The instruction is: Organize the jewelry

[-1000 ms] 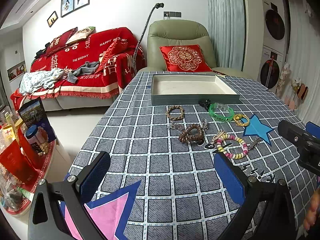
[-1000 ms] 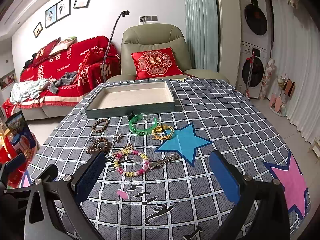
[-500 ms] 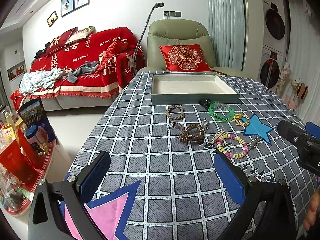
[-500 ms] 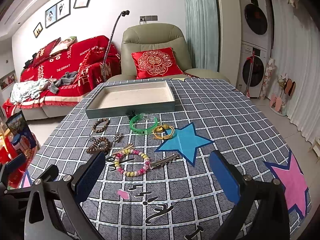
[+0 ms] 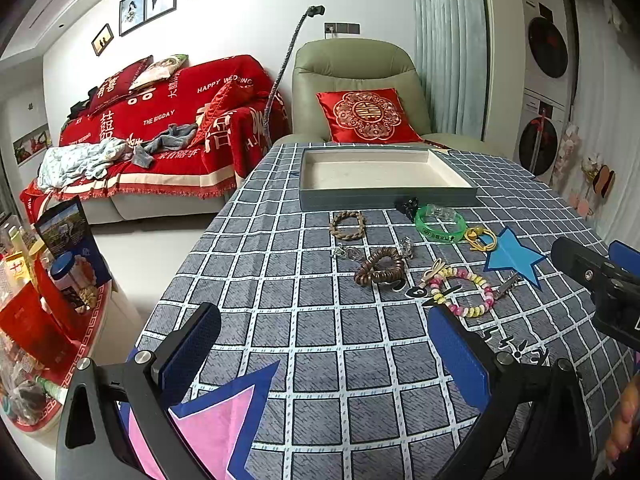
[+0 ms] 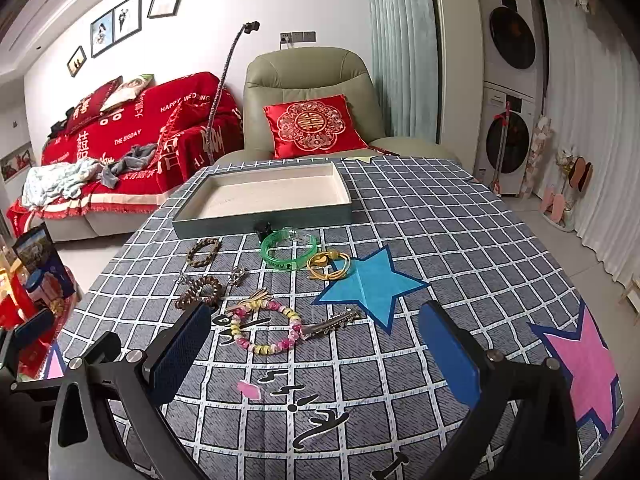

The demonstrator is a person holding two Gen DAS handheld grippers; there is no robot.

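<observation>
Grey-checked tablecloth (image 6: pixel 420 232), green bracelet (image 6: pixel 289 249) — pastel bead bracelet (image 6: pixel 266 326), blue star (image 6: pixel 370 282).

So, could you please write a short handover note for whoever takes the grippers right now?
Left gripper: open, holding nothing, above the tablecloth.
Right gripper: open, holding nothing, just short of the pastel bead bracelet.
Tray: nothing visible in it.
On the cloth before it: green bangle, yellow hair ties, brown coil tie, braided bracelet, silver clip.
Done: nothing. Left: every piece.
</observation>
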